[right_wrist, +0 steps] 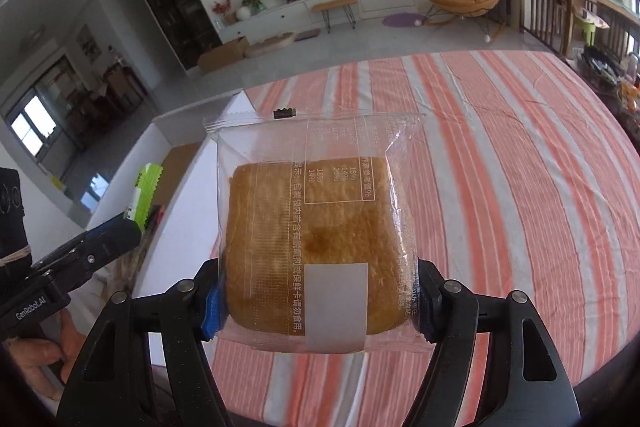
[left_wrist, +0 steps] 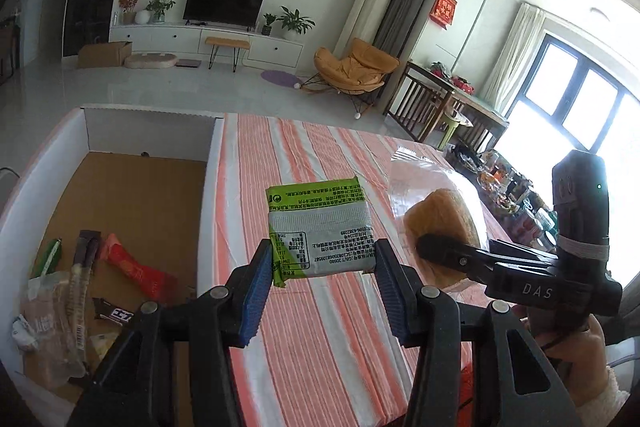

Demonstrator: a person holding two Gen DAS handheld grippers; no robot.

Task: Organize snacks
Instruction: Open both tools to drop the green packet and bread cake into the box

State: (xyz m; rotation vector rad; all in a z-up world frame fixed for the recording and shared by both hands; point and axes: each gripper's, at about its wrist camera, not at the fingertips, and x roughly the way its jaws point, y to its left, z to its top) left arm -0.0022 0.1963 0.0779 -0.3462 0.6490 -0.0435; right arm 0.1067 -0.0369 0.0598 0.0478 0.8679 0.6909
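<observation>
Snack packets aloft above the striped tablecloth (right_wrist: 500, 155): left gripper (left_wrist: 320, 267) pinches a green packet (left_wrist: 320, 223); right gripper (right_wrist: 316, 303) clamps a clear-wrapped cake (right_wrist: 316, 243); snack-filled box (left_wrist: 24, 195) alongside.

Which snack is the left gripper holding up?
Above the orange-and-white striped tablecloth, right of the white cardboard box, the left gripper pinches a flat square green-and-silver foil packet. Unlike the neighbouring clear-wrapped golden bread, it is opaque and printed.
</observation>
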